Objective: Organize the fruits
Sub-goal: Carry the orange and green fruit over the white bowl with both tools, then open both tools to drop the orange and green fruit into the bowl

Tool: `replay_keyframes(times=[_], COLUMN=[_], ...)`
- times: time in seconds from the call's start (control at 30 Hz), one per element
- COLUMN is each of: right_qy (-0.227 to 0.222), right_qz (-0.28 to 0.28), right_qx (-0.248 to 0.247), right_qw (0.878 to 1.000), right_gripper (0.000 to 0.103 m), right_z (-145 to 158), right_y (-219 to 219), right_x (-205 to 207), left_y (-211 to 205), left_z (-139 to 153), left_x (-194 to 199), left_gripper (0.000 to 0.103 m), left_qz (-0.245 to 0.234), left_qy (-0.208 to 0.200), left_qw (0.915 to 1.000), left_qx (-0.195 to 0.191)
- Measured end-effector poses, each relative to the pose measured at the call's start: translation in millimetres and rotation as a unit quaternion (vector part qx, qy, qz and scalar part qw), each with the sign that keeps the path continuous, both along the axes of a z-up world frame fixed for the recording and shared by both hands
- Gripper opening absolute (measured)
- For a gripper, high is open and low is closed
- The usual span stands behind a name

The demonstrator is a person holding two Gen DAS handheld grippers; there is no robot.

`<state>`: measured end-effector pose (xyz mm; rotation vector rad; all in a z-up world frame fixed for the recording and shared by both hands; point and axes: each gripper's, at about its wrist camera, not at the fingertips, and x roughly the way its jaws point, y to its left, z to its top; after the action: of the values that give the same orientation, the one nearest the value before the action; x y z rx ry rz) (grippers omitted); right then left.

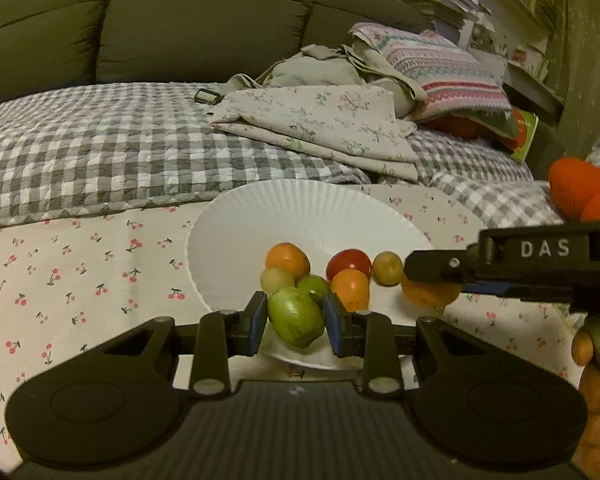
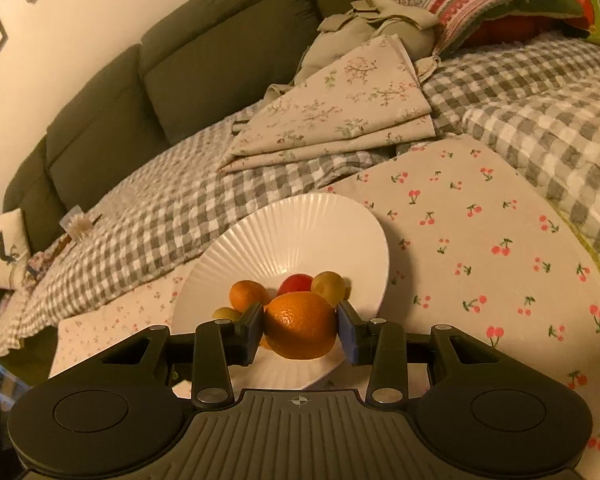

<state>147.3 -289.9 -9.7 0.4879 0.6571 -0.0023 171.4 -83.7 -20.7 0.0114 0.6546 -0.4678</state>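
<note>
Fruit delivery to white plate (image 1: pixel 260 208): left gripper (image 1: pixel 296 322) clamps a green fruit (image 1: pixel 296 320), right gripper (image 2: pixel 300 326) clamps an orange (image 2: pixel 302 326), both over the near rim, seemingly to join the pile.

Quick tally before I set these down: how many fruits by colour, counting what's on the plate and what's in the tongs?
Orange fruits: 3, one in the right tongs
Green fruits: 2, one in the left tongs
Yellow-green fruits: 2
Red fruit: 1
Total: 8
</note>
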Motion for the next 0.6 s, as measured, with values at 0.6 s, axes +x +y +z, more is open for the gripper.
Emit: replay_keyframes(times=[0.6], right_qy=[0.006], right_qz=[0.004], right_qx=[-0.021], right_qw=[1.0], right_gripper=[0.057], right_z=[-5.0], right_y=[4.7], right_x=[12.6], left_y=[1.0], left_z=[6.3], left_x=[2.7], left_gripper=[0.047], left_qz=[-0.011], left_qy=[-0.021], left_qw=[0.9995], left_qx=[-0.021])
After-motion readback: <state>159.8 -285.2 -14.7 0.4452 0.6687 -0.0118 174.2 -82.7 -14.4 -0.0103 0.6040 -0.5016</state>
